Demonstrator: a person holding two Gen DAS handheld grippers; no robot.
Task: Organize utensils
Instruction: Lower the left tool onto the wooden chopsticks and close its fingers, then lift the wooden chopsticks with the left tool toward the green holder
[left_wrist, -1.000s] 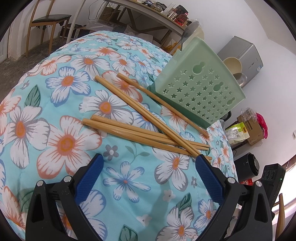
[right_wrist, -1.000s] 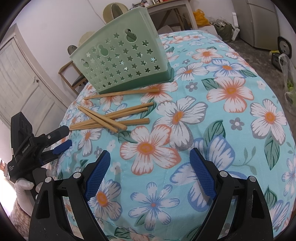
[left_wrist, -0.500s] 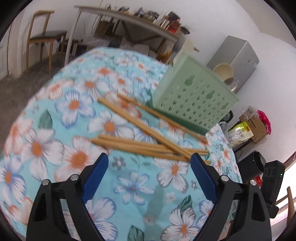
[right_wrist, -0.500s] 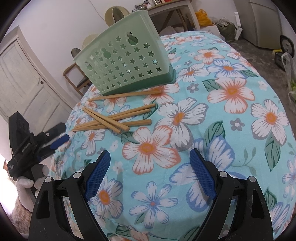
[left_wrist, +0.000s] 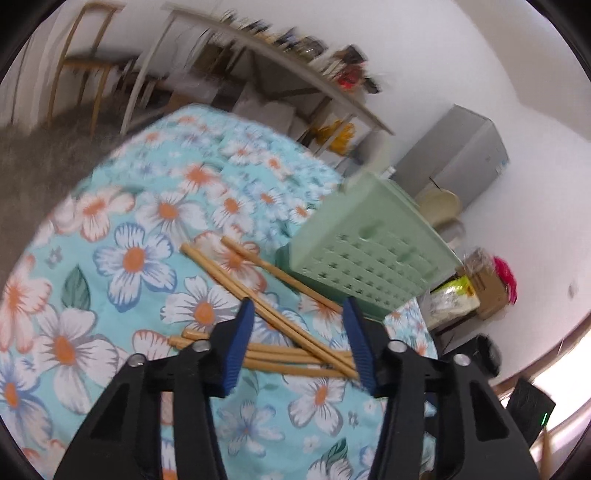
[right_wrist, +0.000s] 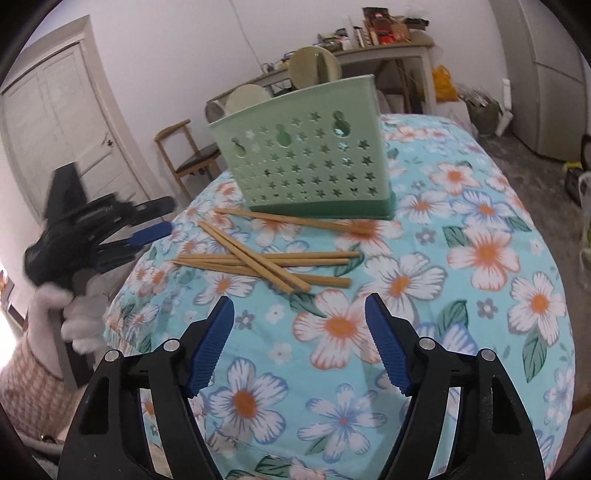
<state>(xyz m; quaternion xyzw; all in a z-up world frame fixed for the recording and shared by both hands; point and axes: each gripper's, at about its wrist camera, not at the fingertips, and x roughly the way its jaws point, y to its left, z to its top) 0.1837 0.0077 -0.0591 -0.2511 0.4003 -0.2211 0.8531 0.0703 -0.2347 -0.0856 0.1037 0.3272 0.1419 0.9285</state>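
Observation:
Several wooden chopsticks (right_wrist: 266, 262) lie crossed in a loose pile on the floral tablecloth (right_wrist: 480, 258), in front of a pale green utensil basket (right_wrist: 303, 166) with star holes. In the left wrist view the chopsticks (left_wrist: 280, 325) lie between and beyond the fingers, with the basket (left_wrist: 369, 258) behind. My left gripper (left_wrist: 299, 343) is open and empty, held above the pile; it also shows at the table's left edge in the right wrist view (right_wrist: 147, 221). My right gripper (right_wrist: 299, 347) is open and empty, short of the pile.
A long shelf table (left_wrist: 277, 62) with clutter, wooden chairs (right_wrist: 184, 147) and a grey fridge (left_wrist: 454, 158) stand around the table. Bags and boxes (left_wrist: 472, 291) sit on the floor past the table's far edge. A white door (right_wrist: 55, 122) is at left.
My left gripper has risen, tilted and its jaws have narrowed over the chopsticks. My right gripper has moved closer to the pile and narrowed a little. The chopsticks have not moved.

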